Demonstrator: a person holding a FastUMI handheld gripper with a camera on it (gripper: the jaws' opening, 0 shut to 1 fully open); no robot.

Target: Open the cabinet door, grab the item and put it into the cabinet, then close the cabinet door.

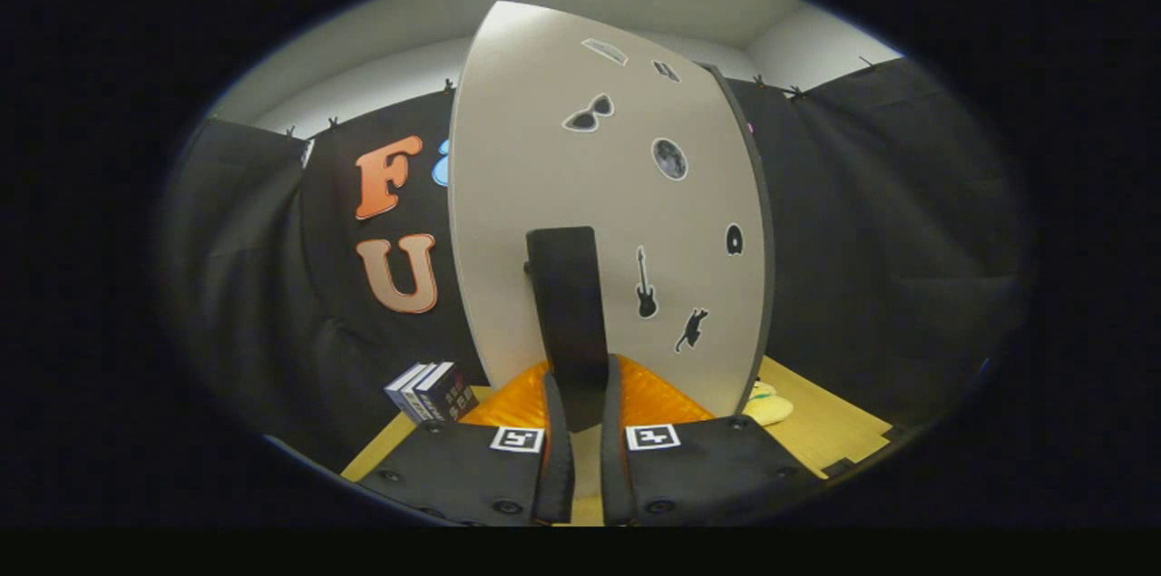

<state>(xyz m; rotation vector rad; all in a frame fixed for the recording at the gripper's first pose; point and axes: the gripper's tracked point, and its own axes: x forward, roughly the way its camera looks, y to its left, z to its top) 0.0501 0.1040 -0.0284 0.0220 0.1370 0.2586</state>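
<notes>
A tall grey cabinet door [544, 177] with several small stickers stands right in front of me. A black vertical handle [564, 286] is fixed low on its middle. My gripper [581, 369] is closed around the handle's lower end, one finger on each side of it. The door's dark edge [760, 231] shows along its right side. A pale yellow soft item [772, 405] lies on the wooden tabletop [834, 431], just right of the door's lower corner and partly hidden by it.
A short stack of dark books [432, 391] stands on the table to the left of the door's foot. Black cloth walls close the booth on both sides and behind.
</notes>
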